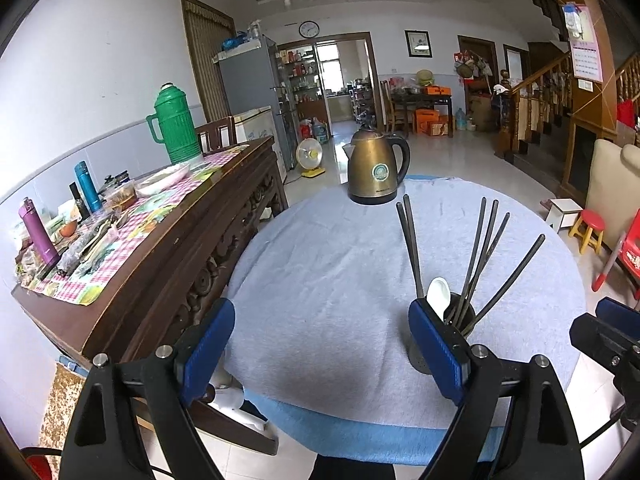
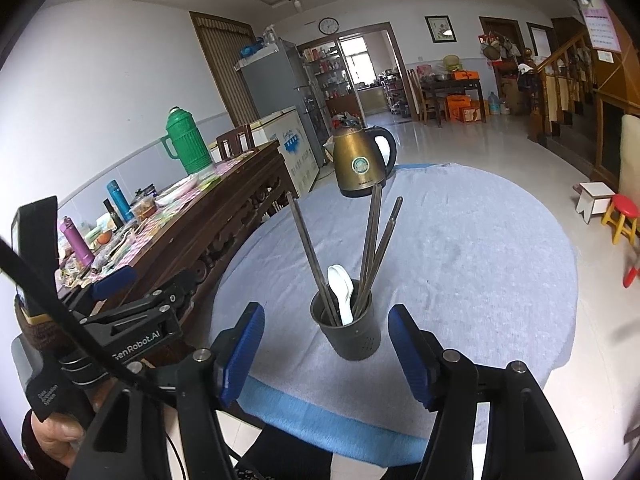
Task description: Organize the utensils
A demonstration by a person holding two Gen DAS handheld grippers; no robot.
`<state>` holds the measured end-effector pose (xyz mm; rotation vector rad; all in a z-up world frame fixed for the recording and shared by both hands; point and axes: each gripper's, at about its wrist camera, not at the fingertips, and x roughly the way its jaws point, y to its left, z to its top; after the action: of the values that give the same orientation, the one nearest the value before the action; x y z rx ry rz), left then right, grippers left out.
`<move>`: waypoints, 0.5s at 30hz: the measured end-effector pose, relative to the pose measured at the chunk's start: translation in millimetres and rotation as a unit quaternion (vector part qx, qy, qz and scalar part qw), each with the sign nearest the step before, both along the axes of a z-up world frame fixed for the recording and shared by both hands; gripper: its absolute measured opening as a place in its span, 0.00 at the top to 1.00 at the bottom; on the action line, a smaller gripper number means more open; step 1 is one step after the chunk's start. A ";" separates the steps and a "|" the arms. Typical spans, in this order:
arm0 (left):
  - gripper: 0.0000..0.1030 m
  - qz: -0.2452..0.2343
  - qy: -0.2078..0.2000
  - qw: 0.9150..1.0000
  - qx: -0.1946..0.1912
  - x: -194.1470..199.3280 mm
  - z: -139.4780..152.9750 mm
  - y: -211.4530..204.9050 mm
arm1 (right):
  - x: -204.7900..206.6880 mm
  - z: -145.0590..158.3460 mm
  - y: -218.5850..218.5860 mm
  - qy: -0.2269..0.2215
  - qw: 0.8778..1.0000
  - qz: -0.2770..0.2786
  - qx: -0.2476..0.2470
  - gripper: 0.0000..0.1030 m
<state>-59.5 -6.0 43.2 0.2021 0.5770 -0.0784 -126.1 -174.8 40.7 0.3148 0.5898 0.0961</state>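
Note:
A dark grey utensil holder (image 2: 352,332) stands near the front edge of the round table covered in a light blue cloth (image 2: 460,248). Several dark chopsticks (image 2: 374,248) and a white spoon (image 2: 342,296) stick up out of it. My right gripper (image 2: 326,344) is open just in front of the holder, its blue pads either side and nothing between them. In the left wrist view the holder (image 1: 460,320) sits behind my right-hand pad, with chopsticks (image 1: 486,256) and spoon (image 1: 438,296) showing. My left gripper (image 1: 320,344) is open and empty over bare cloth.
A brass-coloured electric kettle (image 1: 376,168) stands at the table's far edge. A dark wooden sideboard (image 1: 168,248) on the left carries a green thermos (image 1: 176,124), bottles and dishes. Small stools (image 1: 588,228) stand on the floor at the right. A hand (image 2: 52,440) holds the left gripper.

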 end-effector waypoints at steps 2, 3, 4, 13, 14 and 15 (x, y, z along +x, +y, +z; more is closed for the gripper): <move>0.14 0.002 0.002 1.000 -0.001 -1.8 0.2 1.9 | -2.9 0.8 0.8 0.003 1.000 -0.003 -0.002 0.34; 0.14 0.004 0.002 1.000 -0.001 -2.9 -0.1 2.7 | -4.8 1.3 1.3 0.004 1.000 -0.004 -0.002 0.34; 0.14 0.006 0.003 1.000 0.000 -4.0 -0.4 3.3 | -6.5 1.8 1.7 0.005 1.000 -0.004 -0.001 0.33; 0.13 0.005 -0.003 1.000 -0.001 -13.6 2.9 7.0 | -16.6 4.9 3.0 0.011 1.000 -0.003 0.010 0.33; 0.13 0.004 -0.002 1.000 -0.002 -14.6 3.3 6.9 | -17.7 6.0 3.3 0.010 1.000 -0.002 0.011 0.33; 0.13 0.005 -0.003 1.000 -0.001 -16.7 4.0 6.5 | -18.7 6.6 3.6 0.010 1.000 -0.002 0.011 0.33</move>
<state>-76.2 0.5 47.2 0.1972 0.5714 -0.0696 -144.9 -171.2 47.4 0.3383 0.6075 0.0950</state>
